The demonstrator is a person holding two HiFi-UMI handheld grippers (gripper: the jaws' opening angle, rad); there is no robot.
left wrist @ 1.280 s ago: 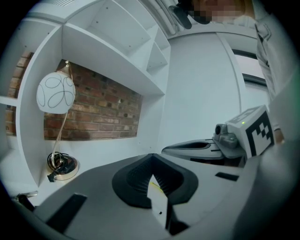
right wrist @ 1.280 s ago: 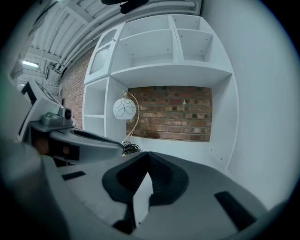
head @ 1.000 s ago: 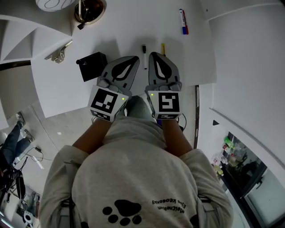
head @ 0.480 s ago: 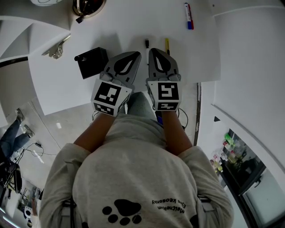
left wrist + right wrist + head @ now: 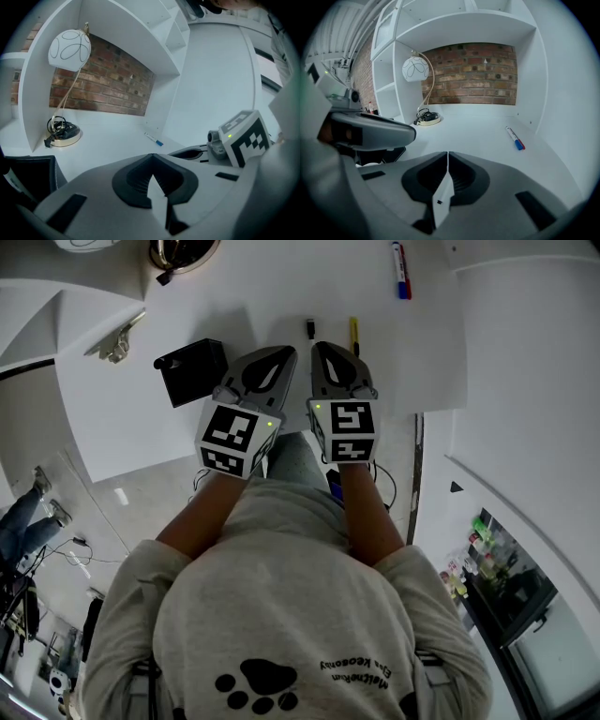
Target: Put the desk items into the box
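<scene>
- Both tongs are closed on nothing. The left gripper [image 5: 151, 161] and right gripper [image 5: 447, 157] sit side by side, tips tilted down over the desk [image 5: 262, 296].
- The black pen [image 5: 308, 329] and yellow pen [image 5: 353, 332] lie just past the tips, with the marker [image 5: 401, 259] farther back. The box [image 5: 192, 371] is just left of my left gripper.
- I'd open the right jaws first, then drop across a pen, not along it.

Bright, even light throughout; fisheye edges curve and darken.

Grey shirt [image 5: 281, 596] — black paw print [image 5: 258, 688]; lettering [image 5: 356, 667]
</scene>
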